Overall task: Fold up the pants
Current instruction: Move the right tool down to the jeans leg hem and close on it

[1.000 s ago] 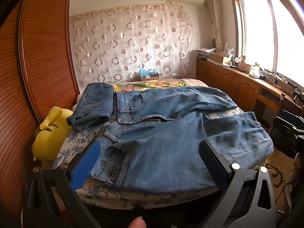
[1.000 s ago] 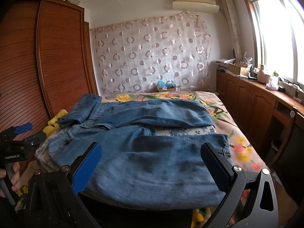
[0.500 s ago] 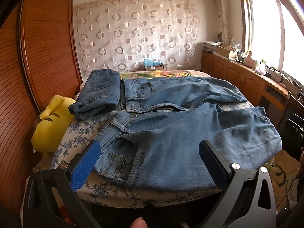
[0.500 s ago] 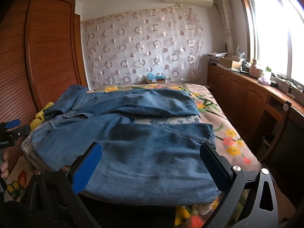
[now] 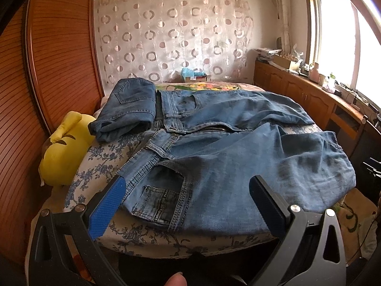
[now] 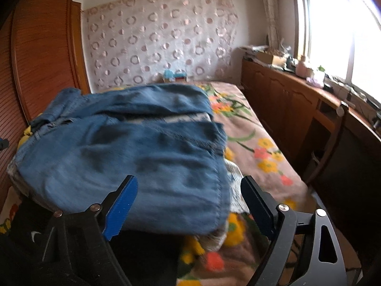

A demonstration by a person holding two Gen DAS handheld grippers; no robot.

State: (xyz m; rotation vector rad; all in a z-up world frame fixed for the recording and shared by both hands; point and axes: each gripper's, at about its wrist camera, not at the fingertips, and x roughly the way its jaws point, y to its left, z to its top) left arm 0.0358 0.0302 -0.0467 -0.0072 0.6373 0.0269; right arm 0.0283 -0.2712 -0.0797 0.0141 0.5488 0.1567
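Observation:
Blue jeans (image 5: 238, 157) lie spread across the bed, waistband to the left, both legs running right, the near leg draped over the bed's front edge. They also show in the right wrist view (image 6: 133, 147), blurred. My left gripper (image 5: 188, 190) is open and empty, just in front of the near pocket and waistband. My right gripper (image 6: 188, 195) is open and empty, close to the hem end of the near leg.
A second, folded pair of jeans (image 5: 128, 107) lies at the bed's far left. A yellow plush toy (image 5: 64, 150) sits between bed and wooden wardrobe (image 5: 47, 71). A wooden cabinet with clutter (image 6: 297, 100) runs along the right under the window. The floral bedspread (image 6: 257, 143) lies right of the jeans.
Both grippers have moved closer to the bed and tilted downward. The right one has swung toward the hem end of the near leg, and its view is now blurred by motion. The jeans have not moved.

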